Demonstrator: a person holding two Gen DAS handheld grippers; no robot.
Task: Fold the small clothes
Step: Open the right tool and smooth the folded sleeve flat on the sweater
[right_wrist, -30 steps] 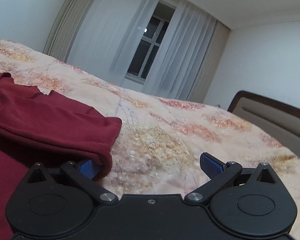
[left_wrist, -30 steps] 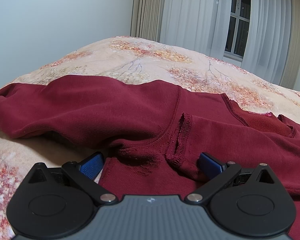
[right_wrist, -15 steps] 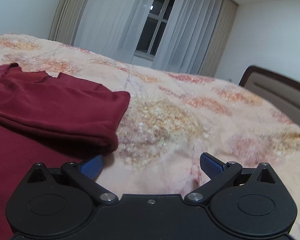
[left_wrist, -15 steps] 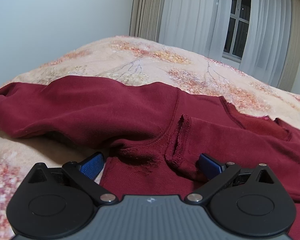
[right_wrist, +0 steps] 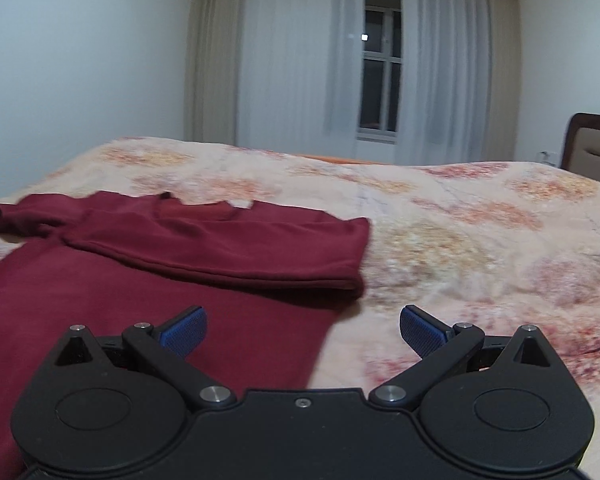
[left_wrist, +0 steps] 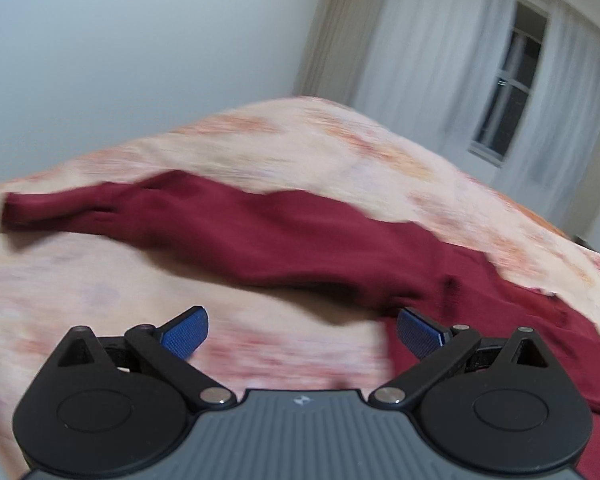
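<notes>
A dark red long-sleeved top (right_wrist: 148, 280) lies flat on the bed. In the left wrist view its left sleeve (left_wrist: 236, 232) stretches out to the left across the bedspread; the picture is blurred. My left gripper (left_wrist: 301, 332) is open and empty, above bare bedspread just left of the top's body. In the right wrist view the right sleeve (right_wrist: 236, 244) lies folded across the chest. My right gripper (right_wrist: 301, 330) is open and empty above the top's right edge.
The bed has a cream bedspread with orange flowers (right_wrist: 479, 240). A brown headboard (right_wrist: 591, 144) stands at the right. A curtained window (right_wrist: 379, 80) and plain walls are behind the bed.
My left gripper has swung left and back, off the armpit area, and now faces the outstretched sleeve. My right gripper has pulled back and up from the folded sleeve's cuff.
</notes>
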